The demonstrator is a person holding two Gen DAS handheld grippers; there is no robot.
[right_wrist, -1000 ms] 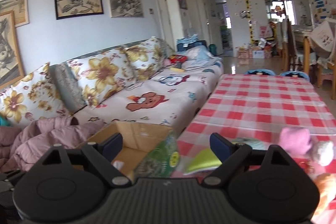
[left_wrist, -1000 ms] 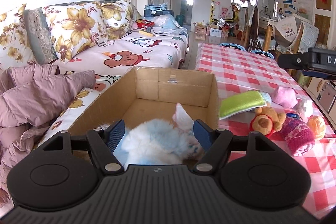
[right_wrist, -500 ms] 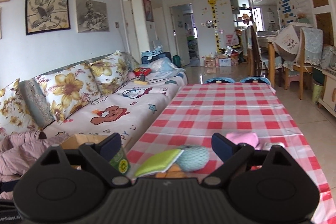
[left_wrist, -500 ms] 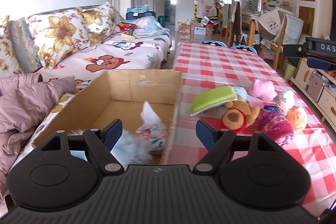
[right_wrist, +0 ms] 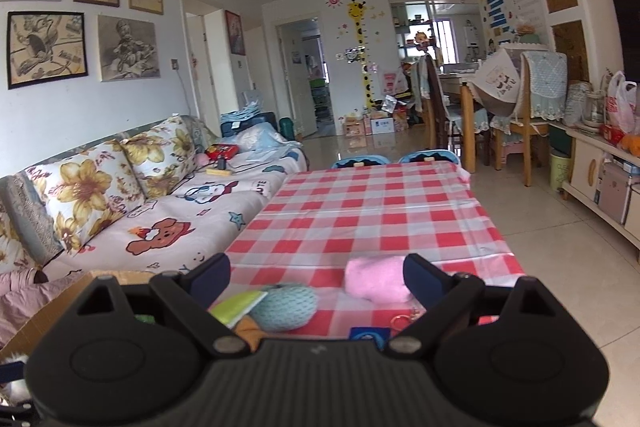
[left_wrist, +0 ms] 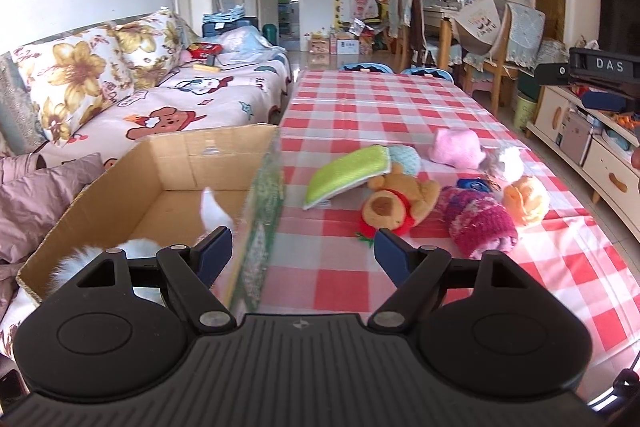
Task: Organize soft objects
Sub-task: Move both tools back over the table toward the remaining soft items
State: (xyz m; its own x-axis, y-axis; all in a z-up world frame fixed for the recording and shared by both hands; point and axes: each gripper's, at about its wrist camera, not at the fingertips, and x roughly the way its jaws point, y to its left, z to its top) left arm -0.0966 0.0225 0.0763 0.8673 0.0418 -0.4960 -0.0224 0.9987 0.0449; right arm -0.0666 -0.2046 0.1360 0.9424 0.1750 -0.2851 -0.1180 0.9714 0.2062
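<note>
A cardboard box (left_wrist: 188,163) stands at the table's left edge with a white fluffy toy (left_wrist: 132,247) lying inside. My left gripper (left_wrist: 300,251) is open and empty above the box's right wall. On the checked cloth lie a green pad (left_wrist: 348,175), a teal knitted ball (left_wrist: 406,159), a brown bear (left_wrist: 396,205), a pink-red knitted roll (left_wrist: 476,223), a pink plush (left_wrist: 456,147), a white-grey plush (left_wrist: 504,163) and an orange plush (left_wrist: 524,203). My right gripper (right_wrist: 316,275) is open and empty above the pink plush (right_wrist: 376,279) and teal ball (right_wrist: 286,307).
A sofa (left_wrist: 192,99) with flowered cushions runs along the table's left side, with a mauve jacket (left_wrist: 36,199) by the box. A cabinet (left_wrist: 600,147) stands at the right. Chairs (right_wrist: 440,107) stand beyond the table (right_wrist: 372,203).
My left gripper has swung right, from over the white toy in the box to the box's right wall. My right gripper has moved right and forward over the toys.
</note>
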